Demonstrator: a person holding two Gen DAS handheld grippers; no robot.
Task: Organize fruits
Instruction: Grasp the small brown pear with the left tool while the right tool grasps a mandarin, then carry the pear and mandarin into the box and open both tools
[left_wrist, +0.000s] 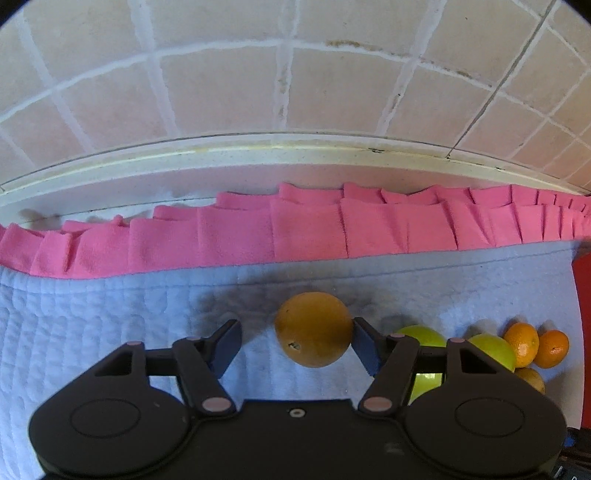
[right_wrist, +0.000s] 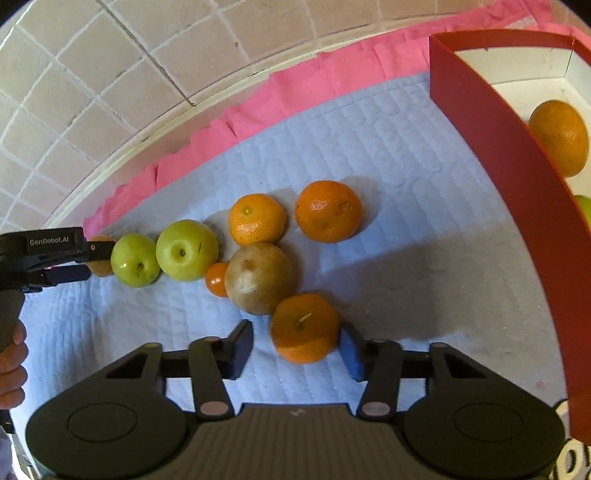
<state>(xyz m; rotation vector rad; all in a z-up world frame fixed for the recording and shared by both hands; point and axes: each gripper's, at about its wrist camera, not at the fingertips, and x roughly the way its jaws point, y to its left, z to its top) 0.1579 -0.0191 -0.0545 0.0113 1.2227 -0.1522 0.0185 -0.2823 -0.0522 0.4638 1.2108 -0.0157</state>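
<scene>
Fruit sorting: red box (right_wrist: 491, 147) at right, loose fruit on the quilted desk (left_wrist: 110, 314).
I find left tongs (left_wrist: 295, 345) open around the large orange (left_wrist: 313, 328), right tongs (right_wrist: 295, 347) open around a mandarin (right_wrist: 304, 326); both firm, rollable; I advise gripping across the widest part.

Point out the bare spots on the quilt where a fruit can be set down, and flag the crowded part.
Free: the quilt between the red box wall and the mandarins, up to the pink ruffle; also the stretch left of the left gripper, below the ruffle. Crowded: the cluster of green apples, brownish fruit and mandarins.
</scene>
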